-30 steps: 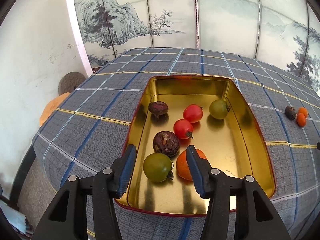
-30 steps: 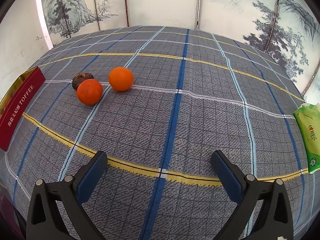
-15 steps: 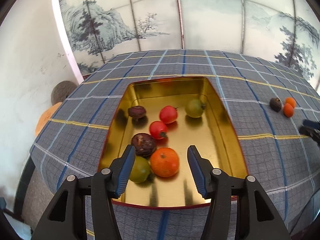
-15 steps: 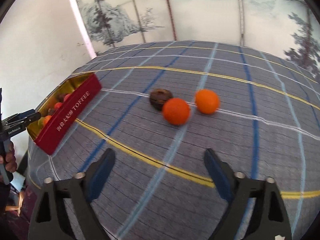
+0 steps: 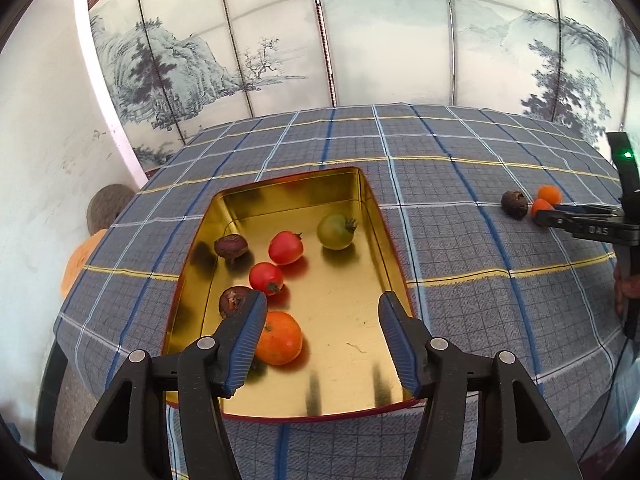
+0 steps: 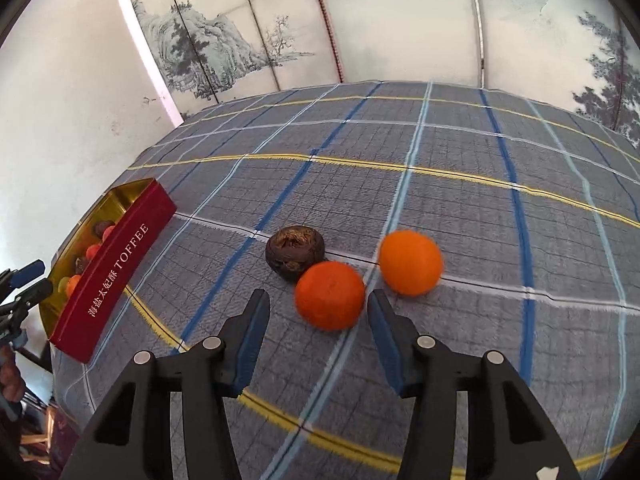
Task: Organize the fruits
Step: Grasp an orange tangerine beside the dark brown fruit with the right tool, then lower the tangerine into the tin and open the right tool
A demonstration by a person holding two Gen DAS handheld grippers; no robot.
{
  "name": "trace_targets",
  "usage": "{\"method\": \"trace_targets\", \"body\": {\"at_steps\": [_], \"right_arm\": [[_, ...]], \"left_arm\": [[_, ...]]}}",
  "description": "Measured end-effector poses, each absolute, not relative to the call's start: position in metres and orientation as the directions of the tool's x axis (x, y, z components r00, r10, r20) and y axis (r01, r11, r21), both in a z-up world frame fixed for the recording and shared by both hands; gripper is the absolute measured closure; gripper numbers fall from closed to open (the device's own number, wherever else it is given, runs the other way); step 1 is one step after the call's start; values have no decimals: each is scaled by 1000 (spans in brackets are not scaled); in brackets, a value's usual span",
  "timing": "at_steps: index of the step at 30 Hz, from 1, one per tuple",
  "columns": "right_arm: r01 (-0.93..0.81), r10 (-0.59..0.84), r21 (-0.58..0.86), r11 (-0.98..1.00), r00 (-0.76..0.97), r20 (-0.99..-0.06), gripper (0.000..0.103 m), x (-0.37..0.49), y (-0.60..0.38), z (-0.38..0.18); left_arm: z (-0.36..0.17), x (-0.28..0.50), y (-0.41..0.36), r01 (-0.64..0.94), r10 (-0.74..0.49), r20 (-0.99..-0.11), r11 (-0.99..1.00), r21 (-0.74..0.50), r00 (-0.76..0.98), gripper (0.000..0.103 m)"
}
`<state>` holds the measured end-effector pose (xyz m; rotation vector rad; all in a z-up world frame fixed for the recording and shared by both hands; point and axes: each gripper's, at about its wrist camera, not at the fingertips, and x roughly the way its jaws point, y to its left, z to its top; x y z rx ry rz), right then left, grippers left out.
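In the left wrist view a gold tin (image 5: 384, 240) holds an orange (image 5: 280, 340), two red tomatoes (image 5: 285, 247), a green tomato (image 5: 336, 231) and two dark wrinkled fruits (image 5: 231, 246). My left gripper (image 5: 322, 300) hovers over the tin's near end. Its jaws are opening with nothing between them, and the orange lies beside the left finger. On the cloth, my right gripper (image 6: 316, 300) is closing. The near orange (image 6: 330, 295) sits just beyond its fingertips, and the pads are not touching it. A second orange (image 6: 410, 262) and a dark fruit (image 6: 295, 252) lie close behind.
The red-sided tin (image 6: 112, 264) stands at the table's left edge. A plaid cloth (image 6: 480, 200) covers the table, and a painted screen (image 5: 360, 40) stands behind it. A round orange seat (image 5: 76, 264) is below the left edge. A person's hand (image 5: 624, 288) holds the right gripper (image 5: 560, 216).
My right gripper swung left and closed in on the three fruits, its jaws narrowing a lot. My left gripper shifted over the tin and widened a little. The front green tomato slipped behind its left finger.
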<state>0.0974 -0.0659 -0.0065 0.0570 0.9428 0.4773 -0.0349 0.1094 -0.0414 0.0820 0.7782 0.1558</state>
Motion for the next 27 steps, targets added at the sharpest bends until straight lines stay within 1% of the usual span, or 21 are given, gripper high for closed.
{"method": "trace_targets", "body": {"at_steps": [1,4,9,14,18,22,27], "right_arm": [[-373,408,239,897,487,-772,54,101,-62,-9],[-365,401,242,899,467,-788,68,106,-62,-13],[-362,411,252,897,475,-778,69,82,-67,-10],[-408,491,313,857,468,-735,69,45,-53,8],[-481,565,347,806,446,-695,69,33,-23,32],[-571,626,346,745,418,-658,69,25,19,57],[-647,661,331,687,368,-653,69,22,66,67]], "left_arm": [[-41,-34,109,-109,168,-693,986,129,701,43],[-44,-34,110,-114,160,-703,987,113,693,43],[-44,-38,122,-141,157,-703,987,82,694,43],[-45,-41,132,-157,152,-704,986,58,694,43],[-45,-48,138,-167,158,-698,984,55,699,43],[-46,-56,144,-181,173,-695,982,63,698,41],[-48,-63,154,-199,187,-693,978,65,696,41]]}}
